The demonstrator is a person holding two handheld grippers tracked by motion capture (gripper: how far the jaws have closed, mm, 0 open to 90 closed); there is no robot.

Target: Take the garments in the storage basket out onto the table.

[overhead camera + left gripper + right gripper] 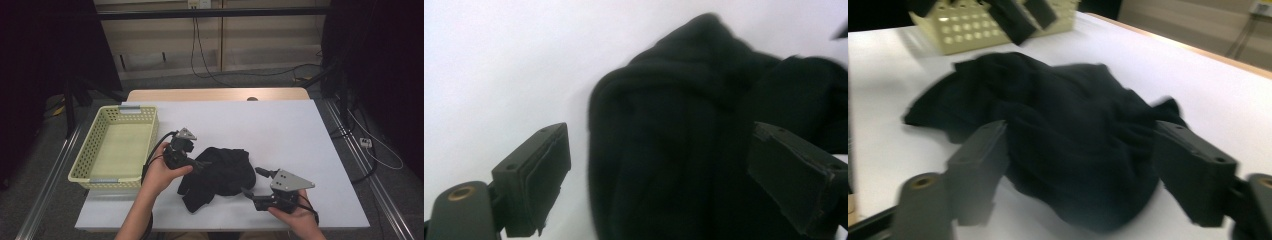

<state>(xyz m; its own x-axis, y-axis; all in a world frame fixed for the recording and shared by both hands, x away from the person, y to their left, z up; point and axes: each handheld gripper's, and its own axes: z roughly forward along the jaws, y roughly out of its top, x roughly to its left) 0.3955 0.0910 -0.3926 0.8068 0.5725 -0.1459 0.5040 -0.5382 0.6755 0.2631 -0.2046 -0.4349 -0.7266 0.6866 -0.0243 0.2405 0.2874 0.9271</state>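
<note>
in the high view, your black cloth (pixel 217 175) lies crumpled on the white table (pixel 280 130), a little below the middle of the frame, with the yellow basket (pixel 118 148) at centre left, apart from it. your left gripper (pixel 196 165) sits at the cloth's left edge, and your right gripper (pixel 252 192) faces it from the lower right, so the two bracket the heap from opposite sides, likely to gather it.

in the left gripper view, the cloth (pixel 694 150) covers the middle and right of the frame. the jaws stand wide, one at lower left over bare table, the other at lower right against the dark fabric; released, nothing pinched.

in the right gripper view, the cloth (pixel 1058 140) bulges up between the two jaws at lower left and lower right. they straddle the fold but i see no pad pressing it, so take them as spread, not yet grasping. the basket (pixel 968 27) shows at upper left.
</note>
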